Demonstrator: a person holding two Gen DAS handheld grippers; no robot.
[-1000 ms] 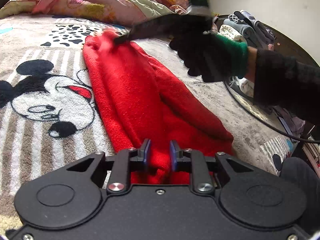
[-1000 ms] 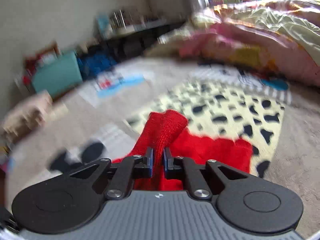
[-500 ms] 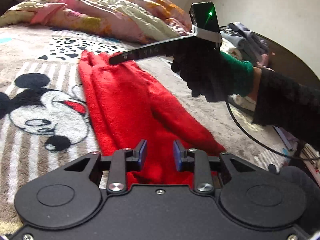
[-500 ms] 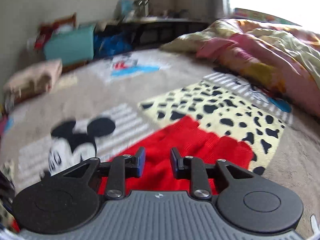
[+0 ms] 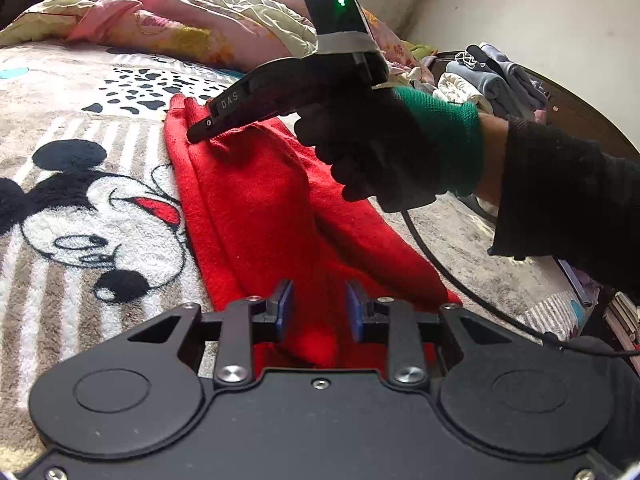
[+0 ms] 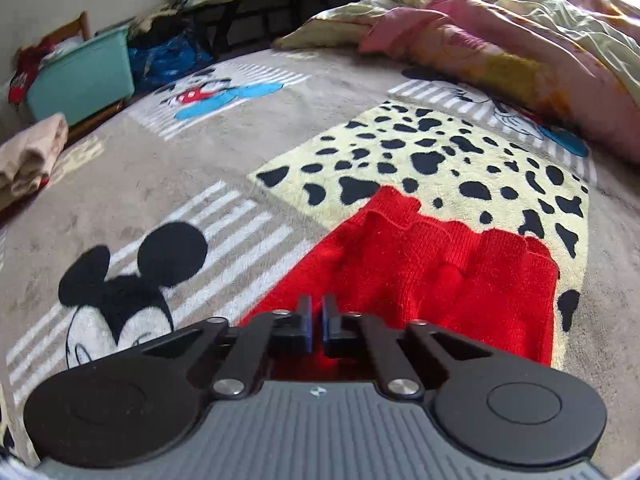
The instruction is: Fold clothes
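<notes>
A red knit garment (image 5: 260,208) lies folded lengthwise as a long strip on a cartoon-mouse blanket (image 5: 80,208). My left gripper (image 5: 319,312) sits at its near end with the jaws apart. Red cloth lies between and under the pads, which do not visibly press on it. My right gripper (image 5: 198,134), held by a black-gloved hand (image 5: 360,148), points down at the far end, its tip touching the cloth. In the right wrist view the right gripper (image 6: 316,320) has its jaws shut, and the red garment (image 6: 440,272) lies flat under and ahead of them.
A crumpled pink and yellow quilt (image 5: 192,20) lies along the far side of the bed. A pile of clothes (image 5: 492,80) sits at the right. A black cable (image 5: 460,280) trails from the gloved hand. A teal box (image 6: 80,80) and folded beige cloth (image 6: 32,156) are at the far left.
The right gripper let go of the raised red end, which now lies flat. It opened, then shut, and came down onto the garment's far end. The left jaws widened slightly.
</notes>
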